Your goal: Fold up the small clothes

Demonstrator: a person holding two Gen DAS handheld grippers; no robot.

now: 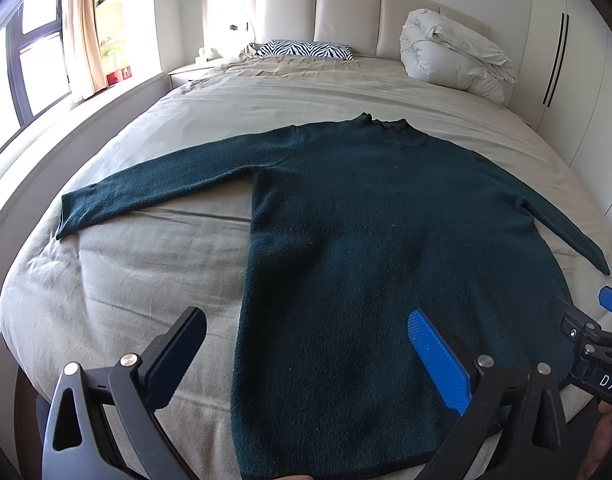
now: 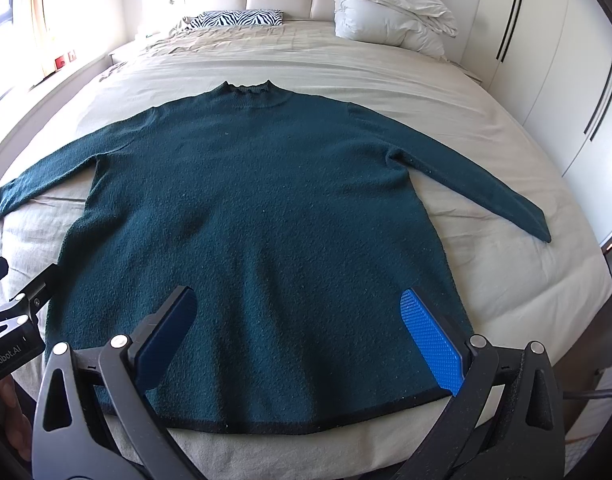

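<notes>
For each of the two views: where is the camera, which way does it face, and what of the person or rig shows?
Left wrist: on the left hand-held gripper, at the bed's foot, left of centre, facing the headboard; the right hand-held gripper shows at right.
Right wrist: on the right hand-held gripper, over the sweater's hem, facing the same way; the left one shows at left.
Shared: the sweater, flat on the bed, the zebra pillow, the duvet.

White lettering "DAS" on the black right gripper body (image 1: 604, 376), lower right; "senRobot.AI" on the black left gripper body (image 2: 10, 354), lower left; both cut off.
</notes>
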